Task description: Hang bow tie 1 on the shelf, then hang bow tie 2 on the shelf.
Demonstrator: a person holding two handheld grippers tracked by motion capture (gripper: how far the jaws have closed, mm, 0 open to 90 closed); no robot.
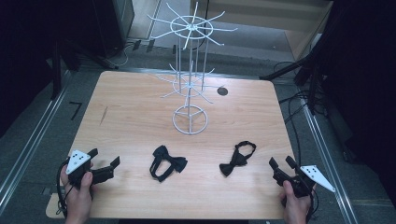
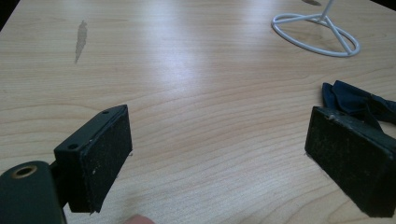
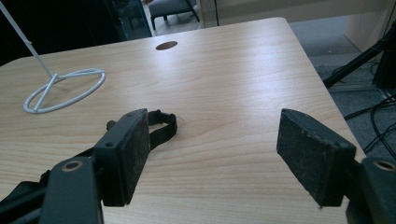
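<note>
both grippers, left gripper (image 1: 103, 161) and right gripper (image 1: 280, 164), are resting wide, holding nothing, each flanking its nearest bow tie: left bow tie (image 1: 167, 163), right bow tie (image 1: 237, 158), ready for hanging on the wire rack (image 1: 190, 74).

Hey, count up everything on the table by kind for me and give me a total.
Black bow ties: 2, left bow tie and right bow tie
White wire display rack: 1, rack
Handheld tools: 2, left tool and right tool, both open and holding nothing
Total: 5
</note>
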